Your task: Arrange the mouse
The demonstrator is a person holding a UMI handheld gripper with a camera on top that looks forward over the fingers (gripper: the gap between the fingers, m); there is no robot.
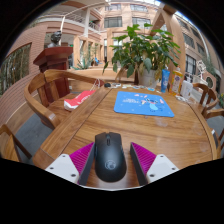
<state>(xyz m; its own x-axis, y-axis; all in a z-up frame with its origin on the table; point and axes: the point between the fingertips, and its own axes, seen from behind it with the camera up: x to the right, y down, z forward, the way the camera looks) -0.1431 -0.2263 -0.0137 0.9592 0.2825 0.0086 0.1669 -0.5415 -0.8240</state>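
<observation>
A black computer mouse [110,155] lies lengthwise between my gripper's [111,158] fingers, its wheel end pointing away from me. Both magenta pads [82,158] meet its sides with no gap showing, so the gripper is shut on it. I cannot tell whether the mouse rests on the wooden table [70,132] or hangs just above it. Beyond the fingers, towards the far side of the table, a blue mouse mat [143,103] lies flat.
A red and white object [78,100] lies at the table's left edge. A potted green plant [148,52] stands behind the mat. Wooden chairs [40,100] surround the table. A building with balconies rises behind.
</observation>
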